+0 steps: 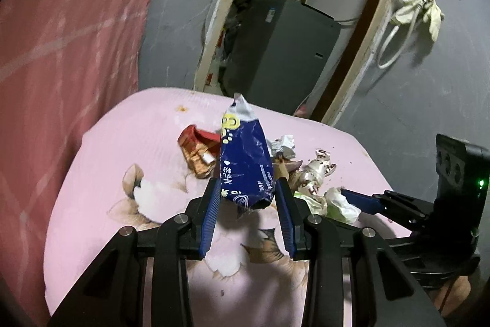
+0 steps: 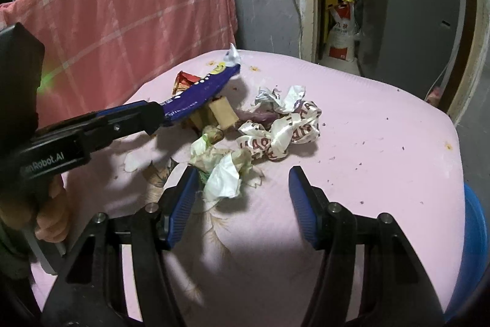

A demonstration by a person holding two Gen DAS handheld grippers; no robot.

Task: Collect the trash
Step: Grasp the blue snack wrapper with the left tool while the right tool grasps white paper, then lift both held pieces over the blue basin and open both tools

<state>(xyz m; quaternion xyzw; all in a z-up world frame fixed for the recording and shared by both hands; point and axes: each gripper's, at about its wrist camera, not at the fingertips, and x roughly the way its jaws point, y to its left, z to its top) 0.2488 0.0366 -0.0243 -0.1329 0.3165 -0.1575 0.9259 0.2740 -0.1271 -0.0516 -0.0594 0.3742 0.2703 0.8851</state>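
Trash lies heaped mid-way along the pink, flower-printed worktop [image 1: 101, 161]. In the left wrist view, the left gripper [image 1: 248, 189] has its jaws clenched on the lower end of a crumpled dark-blue foil pouch [image 1: 245, 164], which stands up above a torn red-and-gold wrapper [image 1: 196, 152]. The grip sits low on slippery foil, so the pouch could slide out when carried.

In the right wrist view, the right gripper [image 2: 242, 189] hangs with jaws released, straddling a wadded white-and-green tissue [image 2: 223, 173]. Closing there might also snag the white, red-lettered plastic bag [image 2: 281, 134] just beyond and drag the pile.
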